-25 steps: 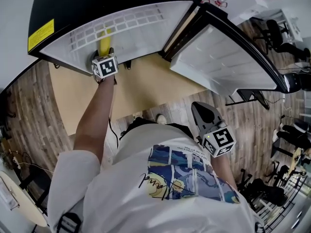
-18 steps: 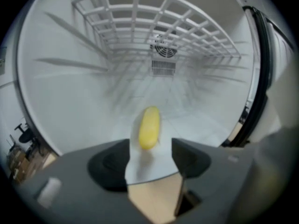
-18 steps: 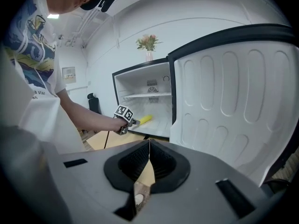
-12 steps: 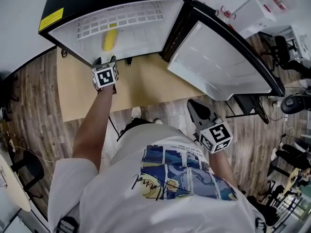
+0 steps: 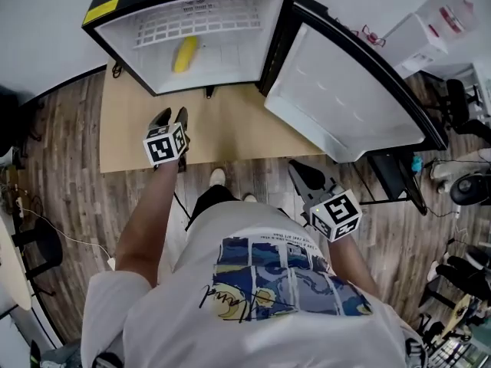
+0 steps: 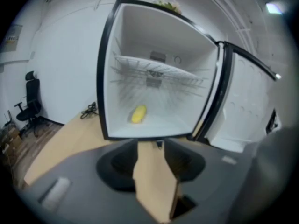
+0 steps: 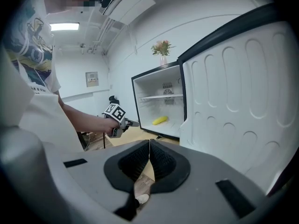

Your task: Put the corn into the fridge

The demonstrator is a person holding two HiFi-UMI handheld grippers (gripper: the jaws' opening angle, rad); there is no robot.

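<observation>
The yellow corn lies alone on the floor of the open black fridge, under its wire shelf. In the left gripper view the corn shows straight ahead, well beyond the jaws. My left gripper hovers over the tan mat in front of the fridge. Its jaws are closing with nothing between them, and a gap still shows in its own view. My right gripper hangs low beside the person's body, and in its own view its jaws are shut and empty.
The white-lined fridge door swings wide open to the right, close to the right gripper. A tan mat lies under the fridge on wooden flooring. A vase of flowers stands on top of the fridge. Office chairs and clutter are at the right.
My left gripper has drawn back out of the fridge, leaving the corn inside, and its jaws have narrowed. The right gripper has shifted only a little.
</observation>
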